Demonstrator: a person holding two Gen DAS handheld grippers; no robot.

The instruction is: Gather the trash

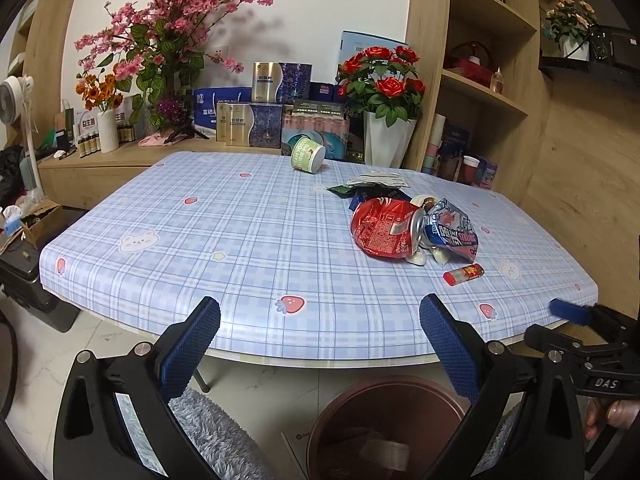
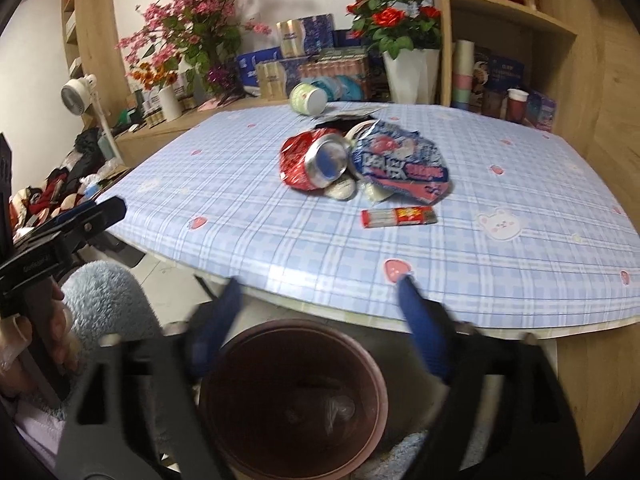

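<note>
Presently, the trash sits in a cluster on the checked surface (image 1: 248,240): a crushed red can (image 1: 382,226), a crumpled blue-and-white wrapper (image 1: 452,232) touching it, a small red tube (image 1: 463,274) just beside them, and a tipped green cup (image 1: 308,154) near the far edge. The left gripper (image 1: 320,340) and the right gripper (image 2: 320,304) hang above a brown bin (image 2: 376,380), fingers spread and holding nothing.

Even indoor light, fisheye-bent edges, motion-blurred right hand-held gripper (image 2: 320,300).
</note>
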